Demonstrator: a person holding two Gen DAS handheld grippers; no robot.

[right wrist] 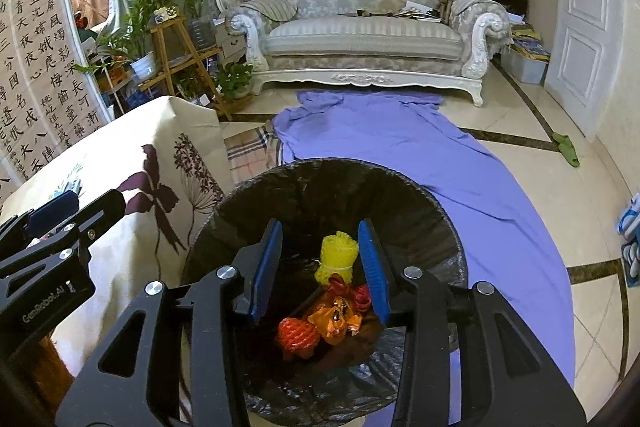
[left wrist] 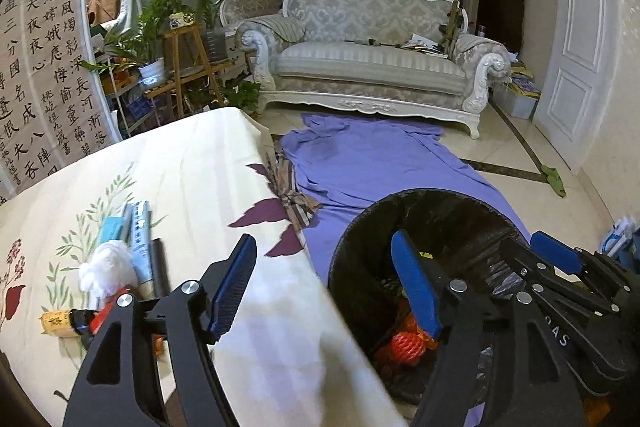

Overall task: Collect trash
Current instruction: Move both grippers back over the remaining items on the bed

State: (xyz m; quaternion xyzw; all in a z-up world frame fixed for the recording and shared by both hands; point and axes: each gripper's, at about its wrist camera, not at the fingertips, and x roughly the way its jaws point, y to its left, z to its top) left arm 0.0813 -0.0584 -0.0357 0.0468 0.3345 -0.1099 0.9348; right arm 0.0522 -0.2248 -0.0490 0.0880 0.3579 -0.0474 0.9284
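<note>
Both jaws apart: right hand-held gripper (right wrist: 324, 267) over trash bin (right wrist: 448, 223), left hand-held gripper (left wrist: 324, 287) beside.

Left wrist view: small bottle (left wrist: 60, 323) and red item (left wrist: 105, 311) partly hidden behind left claw (left wrist: 324, 291); labels too small to read. Bin (left wrist: 360, 239) floor blocked by claw arms. Right wrist view: bin (right wrist: 240, 195) near rim hidden; tabletop (right wrist: 128, 163) items behind left claw (right wrist: 76, 207) indistinct.
</note>
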